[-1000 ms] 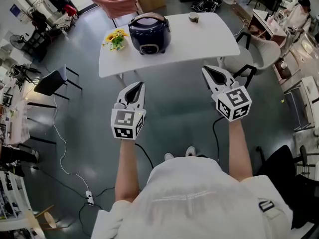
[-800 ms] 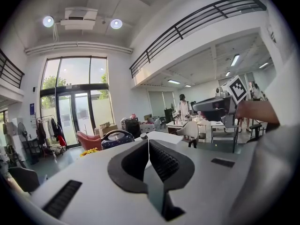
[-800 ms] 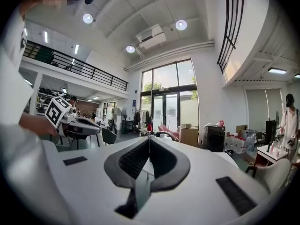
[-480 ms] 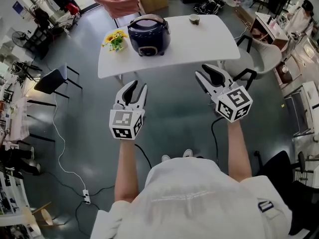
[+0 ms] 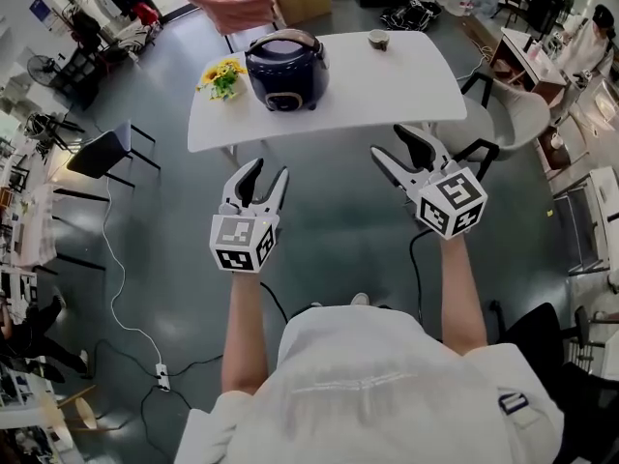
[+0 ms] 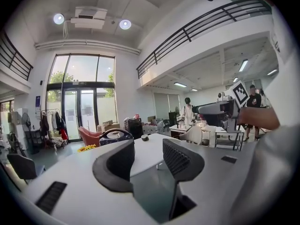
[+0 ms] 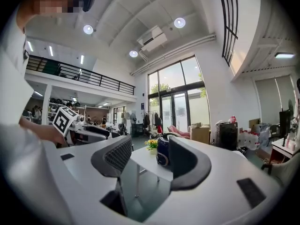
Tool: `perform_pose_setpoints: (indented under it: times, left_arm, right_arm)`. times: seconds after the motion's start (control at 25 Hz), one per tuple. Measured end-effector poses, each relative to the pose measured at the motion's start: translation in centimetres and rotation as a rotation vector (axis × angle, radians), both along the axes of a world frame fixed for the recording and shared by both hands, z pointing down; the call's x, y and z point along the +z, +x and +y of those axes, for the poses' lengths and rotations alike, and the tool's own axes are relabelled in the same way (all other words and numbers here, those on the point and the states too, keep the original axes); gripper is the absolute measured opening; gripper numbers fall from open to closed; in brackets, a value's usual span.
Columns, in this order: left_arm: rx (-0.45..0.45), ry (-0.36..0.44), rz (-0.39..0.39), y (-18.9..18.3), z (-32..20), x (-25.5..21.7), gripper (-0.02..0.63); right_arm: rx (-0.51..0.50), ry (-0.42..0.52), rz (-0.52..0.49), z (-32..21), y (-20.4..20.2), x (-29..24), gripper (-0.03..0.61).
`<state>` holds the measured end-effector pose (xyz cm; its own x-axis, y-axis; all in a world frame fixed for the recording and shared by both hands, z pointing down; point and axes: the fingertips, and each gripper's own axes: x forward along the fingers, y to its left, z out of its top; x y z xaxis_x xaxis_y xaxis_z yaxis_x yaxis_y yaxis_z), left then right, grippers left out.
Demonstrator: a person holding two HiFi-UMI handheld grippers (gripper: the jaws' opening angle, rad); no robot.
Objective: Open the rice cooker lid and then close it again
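Dark-blue rounded rice cooker (image 5: 285,69), lid shut, far left on white worktop (image 5: 406,75). Left gripper (image 5: 263,172) and right gripper (image 5: 391,143) near, well short of it; fingers just opened, released, nothing between. Best approach: advance level, square to lid front.

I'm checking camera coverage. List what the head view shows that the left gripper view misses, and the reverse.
Head view only: floor power strip, a shoe. Left gripper view only: ceiling lights, tall windows, balcony railing. Both: table, rice cooker, flowers, cup, left gripper and right gripper; their fingers have just been opening, nothing between them.
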<state>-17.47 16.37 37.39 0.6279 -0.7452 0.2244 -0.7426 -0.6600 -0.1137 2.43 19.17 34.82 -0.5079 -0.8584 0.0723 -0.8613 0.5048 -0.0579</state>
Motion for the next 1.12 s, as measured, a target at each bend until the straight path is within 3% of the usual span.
perform_pose_setpoints:
  times: [0.4, 0.64, 0.84, 1.12]
  left_arm:
    - [-0.019, -0.077, 0.011, 1.5, -0.2, 2.0, 0.206]
    - [-0.004, -0.098, 0.042, 2.7, -3.0, 2.8, 0.206]
    - [0.018, -0.113, 0.060, 3.8, -7.9, 4.1, 0.206]
    - [0.045, -0.109, 0.119, 5.3, -18.6, 3.7, 0.206]
  right_arm:
    - [0.006, -0.050, 0.034, -0.9, 2.2, 2.4, 0.293]
    - [0.022, -0.070, 0.032, -3.2, 3.4, 3.4, 0.296]
    - [0.023, -0.080, 0.080, -7.2, 4.1, 4.4, 0.302]
    - [0.030, -0.100, 0.128, -16.5, 4.8, 3.9, 0.307]
